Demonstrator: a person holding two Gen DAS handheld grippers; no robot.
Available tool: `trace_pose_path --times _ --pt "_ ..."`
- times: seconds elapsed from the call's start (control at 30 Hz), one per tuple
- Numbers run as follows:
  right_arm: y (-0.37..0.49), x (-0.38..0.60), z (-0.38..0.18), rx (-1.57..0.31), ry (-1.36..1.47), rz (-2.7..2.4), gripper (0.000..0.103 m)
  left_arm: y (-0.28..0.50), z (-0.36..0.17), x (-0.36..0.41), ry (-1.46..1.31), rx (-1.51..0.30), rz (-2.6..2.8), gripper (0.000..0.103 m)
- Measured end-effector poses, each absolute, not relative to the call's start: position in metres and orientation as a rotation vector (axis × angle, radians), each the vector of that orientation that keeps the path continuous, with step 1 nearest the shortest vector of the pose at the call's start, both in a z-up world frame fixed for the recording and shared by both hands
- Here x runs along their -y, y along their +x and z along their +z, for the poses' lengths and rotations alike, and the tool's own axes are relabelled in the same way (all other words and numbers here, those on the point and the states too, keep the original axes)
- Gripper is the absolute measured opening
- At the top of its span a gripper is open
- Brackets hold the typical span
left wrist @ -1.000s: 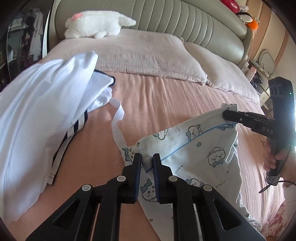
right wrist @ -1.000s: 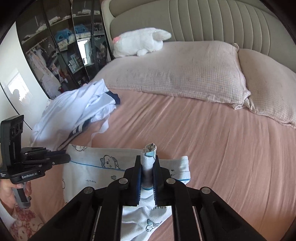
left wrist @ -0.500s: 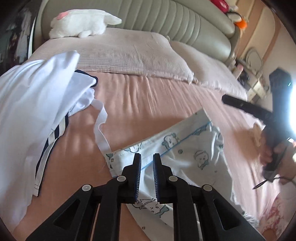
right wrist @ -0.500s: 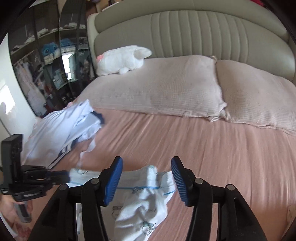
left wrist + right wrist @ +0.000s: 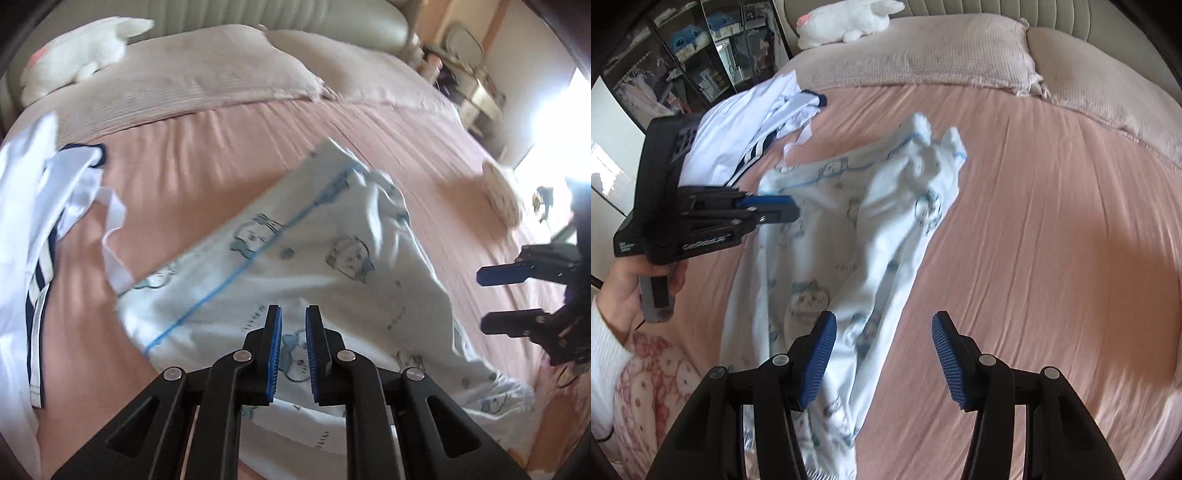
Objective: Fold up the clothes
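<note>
Pyjamas (image 5: 849, 229) lie rumpled on the bed (image 5: 1052, 221) ahead of our released right hand-held gripper (image 5: 884, 354); our left hand-held gripper (image 5: 293, 347), nearly closed, grasps nothing. We judge smoothing creases before creasing folds wise.

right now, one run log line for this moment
step: fold clothes | left gripper: open, empty | right gripper: open, empty | printed garment: crumpled on bed

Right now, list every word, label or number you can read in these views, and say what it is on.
"GenRobot.AI": white lettering on the body of the left claw, right wrist view.
Small white label at that body's lower left corner: too small to read.
Dark printed words on the cartoon-print garment: blurred, unreadable.
</note>
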State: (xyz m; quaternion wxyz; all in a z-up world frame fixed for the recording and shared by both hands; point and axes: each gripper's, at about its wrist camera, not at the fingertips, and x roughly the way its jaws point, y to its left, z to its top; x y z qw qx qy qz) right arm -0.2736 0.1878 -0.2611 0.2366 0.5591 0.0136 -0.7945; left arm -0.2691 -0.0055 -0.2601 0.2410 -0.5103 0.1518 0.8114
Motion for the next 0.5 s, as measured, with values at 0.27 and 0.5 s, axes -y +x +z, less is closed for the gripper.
trace_pose_path --times 0.27,0.5 --pt "-0.213 -0.223 -0.270 0.088 1.633 -2.251 0.054 -0.219 -0.230 -0.036 -1.279 -0.369 1.907 0.014" --pt "-0.185 -0.197 -0.277 0.135 1.642 -1.995 0.054 -0.165 -0.259 -0.083 -1.505 -0.819 1.662 0.014"
